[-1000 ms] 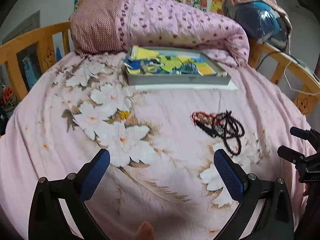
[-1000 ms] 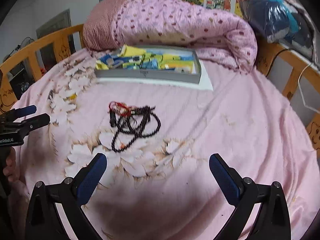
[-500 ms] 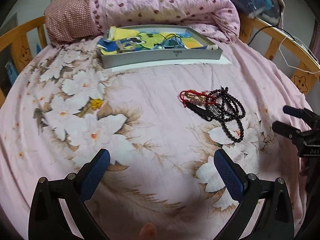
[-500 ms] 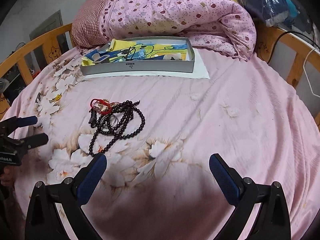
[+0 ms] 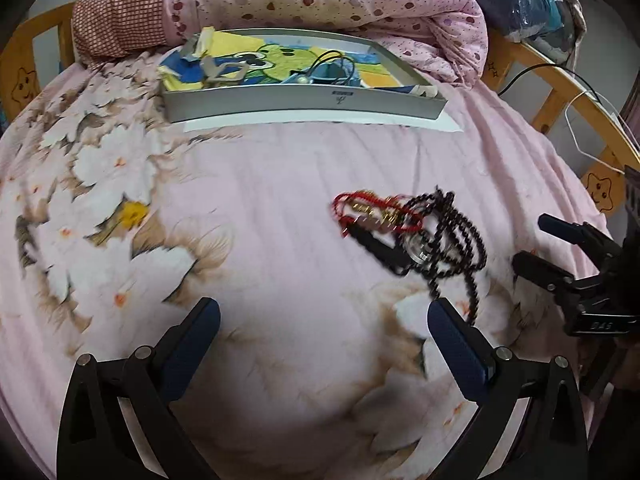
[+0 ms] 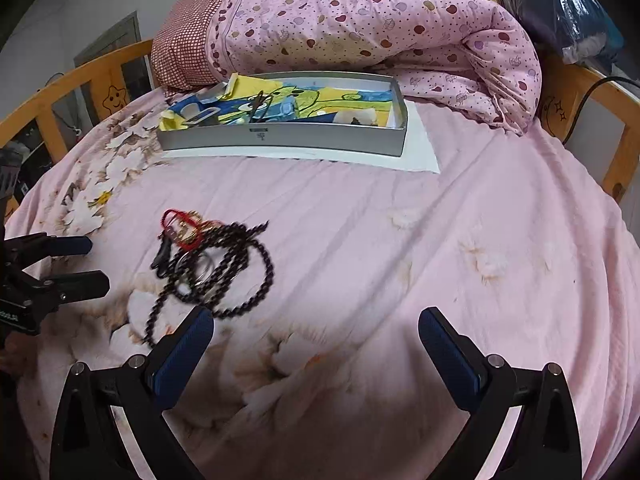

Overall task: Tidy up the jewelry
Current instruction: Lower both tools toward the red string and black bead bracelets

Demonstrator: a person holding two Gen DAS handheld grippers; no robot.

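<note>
1. Over the bedsheet (image 5: 280, 208), I see my left gripper (image 5: 320, 344) spread wide, holding nothing.
2. My right gripper (image 6: 316, 344) hovers likewise released.
3. Tangled beads (image 6: 224, 268) lie between both, well apart from the tray (image 6: 280, 140).

bare pink bedsheet (image 6: 460, 240) lies open right of the jewelry pile (image 6: 212, 264) and between it and the gray tray (image 6: 280, 136). behind the tray, a rolled quilt (image 6: 380, 28) blocks passage.
</note>
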